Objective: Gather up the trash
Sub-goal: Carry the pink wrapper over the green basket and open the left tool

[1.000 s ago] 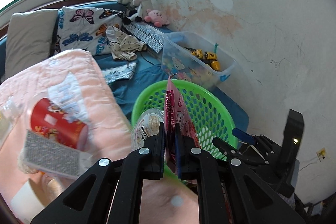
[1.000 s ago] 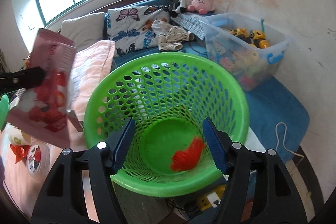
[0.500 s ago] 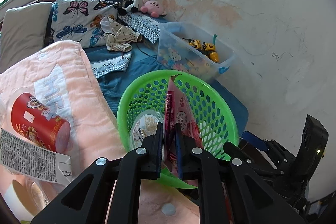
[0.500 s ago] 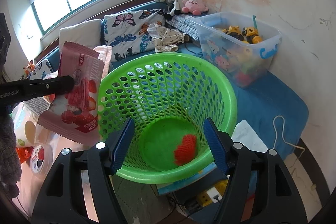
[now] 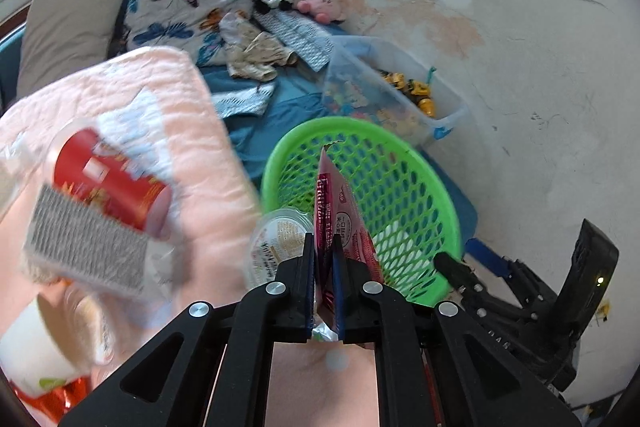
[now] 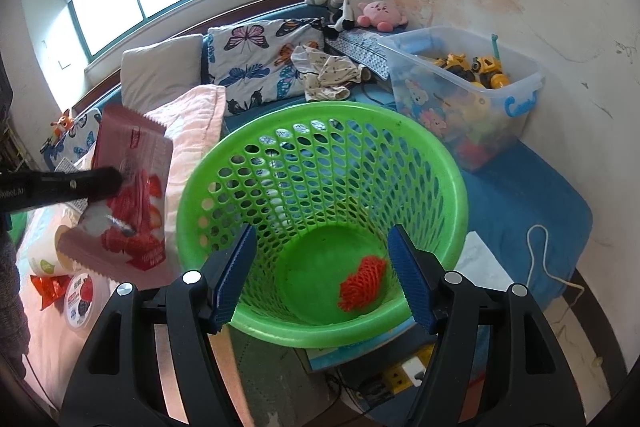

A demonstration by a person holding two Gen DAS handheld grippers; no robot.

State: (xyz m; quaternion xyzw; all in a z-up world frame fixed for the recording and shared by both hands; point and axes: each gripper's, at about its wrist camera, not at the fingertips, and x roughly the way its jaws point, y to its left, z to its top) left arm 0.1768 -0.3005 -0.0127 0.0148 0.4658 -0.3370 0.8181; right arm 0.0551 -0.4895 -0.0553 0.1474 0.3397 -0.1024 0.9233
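Observation:
My left gripper (image 5: 323, 243) is shut on a pink strawberry snack wrapper (image 5: 340, 211), which stands upright between its pads. In the right wrist view the wrapper (image 6: 132, 187) hangs just left of the green mesh basket (image 6: 320, 111), outside its rim, pinched by the left gripper's black fingers (image 6: 80, 185). A red foam net (image 6: 362, 283) lies on the basket's floor. My right gripper (image 6: 322, 259) stands open over the basket's near rim, with nothing pressed between its blue pads. In the left wrist view the basket (image 5: 400, 155) is straight ahead and the right gripper (image 5: 452, 265) is at its lower right.
On the pink blanket (image 5: 160, 99) lie a red cup (image 5: 104, 183), a clear lidded cup (image 5: 280, 239), a white cup (image 5: 40, 347) and a small tub (image 6: 80, 301). A clear toy bin (image 6: 472, 95) stands by the wall behind the basket. A power strip (image 6: 400, 375) is on the floor below.
The left gripper carried the wrapper right toward the basket's rim, then eased back left and a little lower. The right gripper and basket barely shifted.

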